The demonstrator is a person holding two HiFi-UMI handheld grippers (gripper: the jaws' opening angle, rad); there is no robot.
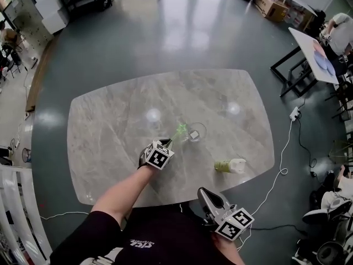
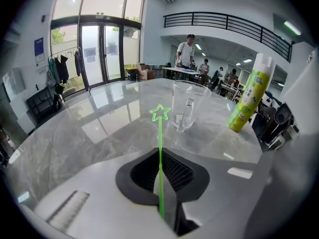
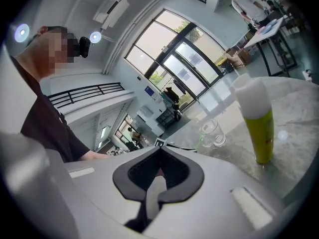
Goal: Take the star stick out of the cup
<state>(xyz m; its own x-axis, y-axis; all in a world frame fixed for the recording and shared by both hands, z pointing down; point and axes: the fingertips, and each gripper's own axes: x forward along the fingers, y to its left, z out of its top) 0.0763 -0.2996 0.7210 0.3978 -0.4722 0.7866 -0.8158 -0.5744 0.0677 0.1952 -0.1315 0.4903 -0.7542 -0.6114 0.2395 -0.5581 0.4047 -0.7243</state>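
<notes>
My left gripper (image 1: 164,144) is shut on the lower end of the thin green star stick (image 2: 160,138). The stick points up and forward from the jaws, its star tip (image 2: 160,112) in the air just left of the clear glass cup (image 2: 188,106). In the head view the star (image 1: 180,129) hangs beside the cup (image 1: 196,132), outside its rim. The cup stands upright on the marble table (image 1: 110,126). My right gripper (image 1: 206,196) hovers at the table's near edge, shut with nothing in it. The right gripper view shows its jaws (image 3: 158,176) closed, with the cup (image 3: 213,132) far off.
A yellow-green spray bottle with a white cap (image 1: 230,165) stands right of the cup, near my right gripper (image 3: 256,118). A white cable (image 1: 281,159) runs off the table's right side. Desks, chairs and people stand around the room's edges.
</notes>
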